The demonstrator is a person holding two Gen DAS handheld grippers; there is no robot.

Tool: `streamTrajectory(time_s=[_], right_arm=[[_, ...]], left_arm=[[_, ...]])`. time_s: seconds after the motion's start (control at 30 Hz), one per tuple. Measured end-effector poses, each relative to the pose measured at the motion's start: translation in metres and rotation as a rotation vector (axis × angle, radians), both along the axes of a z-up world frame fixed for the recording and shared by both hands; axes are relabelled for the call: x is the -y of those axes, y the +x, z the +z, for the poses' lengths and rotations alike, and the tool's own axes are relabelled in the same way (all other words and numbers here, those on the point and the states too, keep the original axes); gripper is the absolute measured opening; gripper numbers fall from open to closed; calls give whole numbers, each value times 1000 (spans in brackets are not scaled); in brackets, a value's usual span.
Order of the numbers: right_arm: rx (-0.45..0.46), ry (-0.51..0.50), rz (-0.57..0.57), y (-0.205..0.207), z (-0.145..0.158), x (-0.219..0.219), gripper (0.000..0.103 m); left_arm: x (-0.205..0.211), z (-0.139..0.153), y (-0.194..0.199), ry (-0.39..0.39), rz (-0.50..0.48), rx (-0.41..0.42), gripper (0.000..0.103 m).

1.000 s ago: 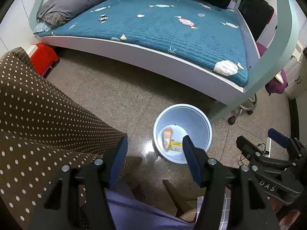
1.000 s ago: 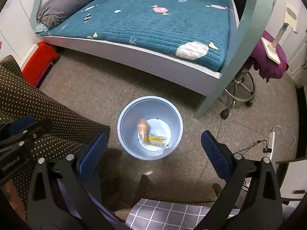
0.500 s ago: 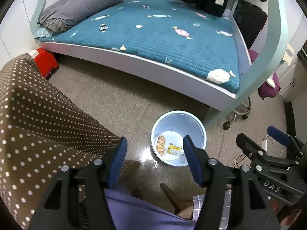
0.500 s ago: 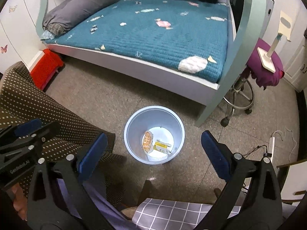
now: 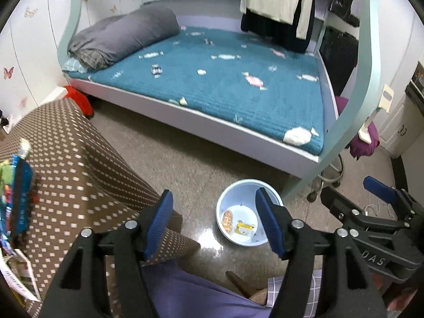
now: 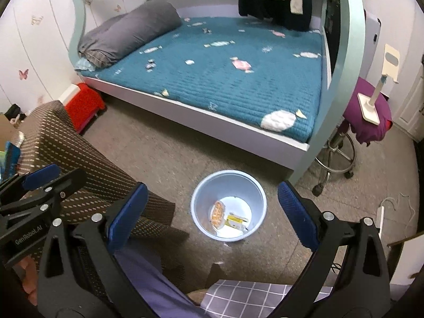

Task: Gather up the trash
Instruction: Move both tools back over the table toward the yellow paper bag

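A pale blue bin (image 5: 238,193) stands on the floor below both grippers, also seen in the right wrist view (image 6: 228,182). An orange wrapper (image 6: 217,213) and a yellow packet (image 6: 237,218) lie on its bottom. My left gripper (image 5: 213,198) hangs high above the bin's left side, its jaws opening with nothing between them. My right gripper (image 6: 212,189) is open wide and empty, framing the bin from above. Colourful packets (image 5: 16,193) lie on the brown dotted tablecloth (image 5: 66,172) at the left edge.
A bed with a teal quilt (image 5: 225,84) fills the back, its pale green post (image 5: 304,185) coming down beside the bin. A red box (image 6: 84,100) sits by the wall. A stool under a purple cloth (image 6: 371,111) and a power strip (image 6: 380,212) are at the right.
Both grippers have risen and tilted up, so the bin looks smaller and farther. The orange wrapper has settled flat in the bin. The tabletop with packets has come into view at left.
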State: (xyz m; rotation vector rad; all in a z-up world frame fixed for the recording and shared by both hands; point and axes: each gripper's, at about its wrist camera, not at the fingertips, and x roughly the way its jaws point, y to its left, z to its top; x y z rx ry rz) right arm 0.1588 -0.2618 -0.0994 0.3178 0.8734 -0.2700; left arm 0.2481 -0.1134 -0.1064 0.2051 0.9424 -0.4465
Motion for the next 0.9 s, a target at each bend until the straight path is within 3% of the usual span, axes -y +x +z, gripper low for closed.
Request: streamTrajectory(time_s=[0.53, 0.9], right_arm=[[144, -25, 137, -6, 52, -54, 96], [188, -16, 285, 0, 65, -104, 96]], left_arm=[[-62, 64, -32, -50, 96, 173, 71], [-126, 82, -53, -54, 241, 247, 80]])
